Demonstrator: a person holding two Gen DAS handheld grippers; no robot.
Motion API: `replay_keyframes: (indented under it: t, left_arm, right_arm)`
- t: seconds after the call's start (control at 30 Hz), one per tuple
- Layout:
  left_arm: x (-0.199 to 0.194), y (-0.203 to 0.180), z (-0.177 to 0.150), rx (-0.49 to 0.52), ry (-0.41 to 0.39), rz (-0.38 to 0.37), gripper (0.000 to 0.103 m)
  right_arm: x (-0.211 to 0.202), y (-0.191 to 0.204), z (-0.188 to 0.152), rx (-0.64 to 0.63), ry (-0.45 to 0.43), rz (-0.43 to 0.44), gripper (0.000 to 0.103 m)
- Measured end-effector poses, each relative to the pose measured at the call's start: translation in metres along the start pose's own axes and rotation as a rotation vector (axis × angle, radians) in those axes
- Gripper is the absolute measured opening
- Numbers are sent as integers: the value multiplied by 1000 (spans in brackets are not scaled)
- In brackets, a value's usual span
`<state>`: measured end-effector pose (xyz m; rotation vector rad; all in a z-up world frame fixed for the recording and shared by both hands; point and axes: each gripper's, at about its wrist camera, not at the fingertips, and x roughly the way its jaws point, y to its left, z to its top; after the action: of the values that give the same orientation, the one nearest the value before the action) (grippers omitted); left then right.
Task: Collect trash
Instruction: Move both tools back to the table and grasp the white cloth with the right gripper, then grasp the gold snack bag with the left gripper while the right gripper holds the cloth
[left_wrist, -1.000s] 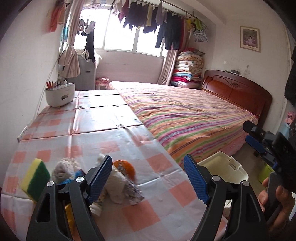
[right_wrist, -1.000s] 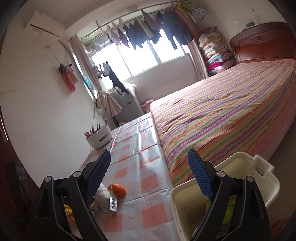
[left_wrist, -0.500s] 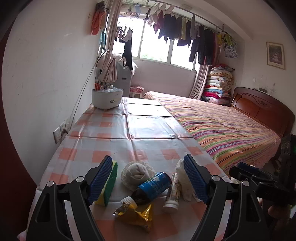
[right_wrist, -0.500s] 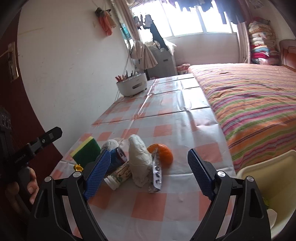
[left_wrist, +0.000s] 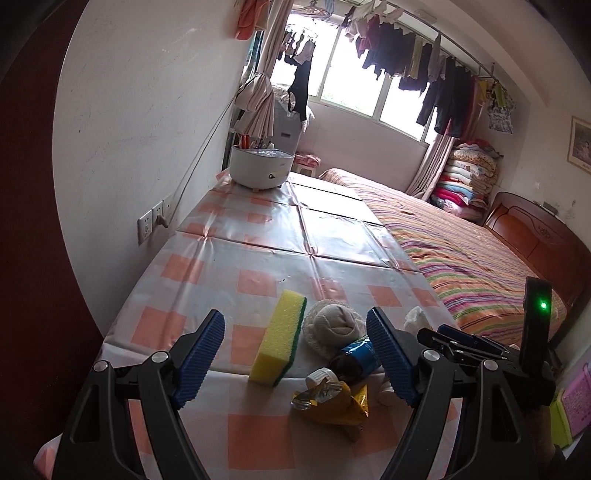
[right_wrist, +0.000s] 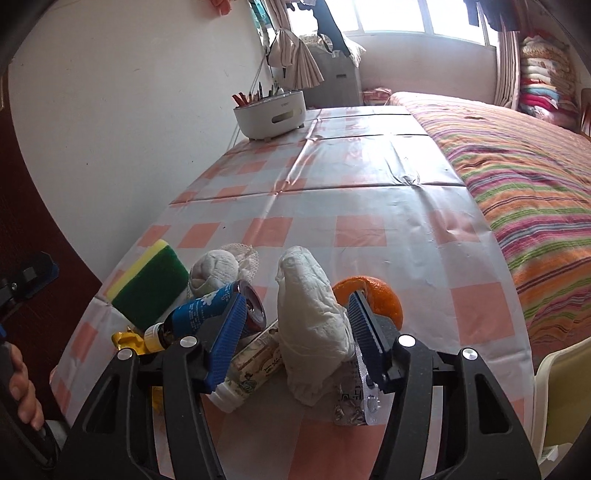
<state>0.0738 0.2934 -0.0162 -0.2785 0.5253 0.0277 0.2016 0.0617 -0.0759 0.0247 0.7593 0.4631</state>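
Observation:
A pile of trash lies at the near end of the checked table (right_wrist: 362, 192). My right gripper (right_wrist: 297, 306) is low over it, jaws closing, with a crumpled white tissue (right_wrist: 310, 325) standing between them; the left pad is still clear of it. Around it lie an orange (right_wrist: 380, 295), a blister pack (right_wrist: 364, 400), a white patterned bottle (right_wrist: 251, 369) and a blue-labelled brown bottle (right_wrist: 207, 310). My left gripper (left_wrist: 295, 332) hangs open above a yellow-green sponge (left_wrist: 282, 343), a rolled cloth (left_wrist: 334, 326) and a yellow wrapper (left_wrist: 332, 402).
A white utensil pot (right_wrist: 273, 114) stands at the table's far end by the wall. A bed with a striped cover (right_wrist: 517, 166) runs along the table's right side. The rim of a cream bin (right_wrist: 561, 387) shows beside the table, bottom right. A wall socket (left_wrist: 146, 229) sits on the left.
Both grippers have swung left from the bed and bin side to the trash pile and come lower. The right jaws have narrowed around the white tissue.

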Motion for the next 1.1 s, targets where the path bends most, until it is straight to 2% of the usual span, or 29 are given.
replay_keyframes:
  t: [0.23,0.3,0.37,0.43,0.67,0.97,1.1]
  left_arm:
    - [3,18,-1,-40,32,15,77]
    - [5,17,-3,-31,46,22,77]
    - [6,15,-5,-21,56,27,77]
    - [7,13,-6,-7,64,23,77]
    - [9,3,-12,58,93,-17,77]
    - [14,-29,-34,203,188,-136,77]
    - [25,-44,-47,263,234,-129,77]
  right_arm:
    - [30,-1,-3,17,67,-51,57]
    - [34,1,-3,8,75,-63,49]
    - [35,1,-3,12,76,-56,29]
    - [31,-2,-2,42,64,-43,25]
    - [12,-13,-4,127,14,32,23]
    - [-21,-10,-11,138,-47,94,24]
    - [-34,-12,-11,138,-76,105,23]
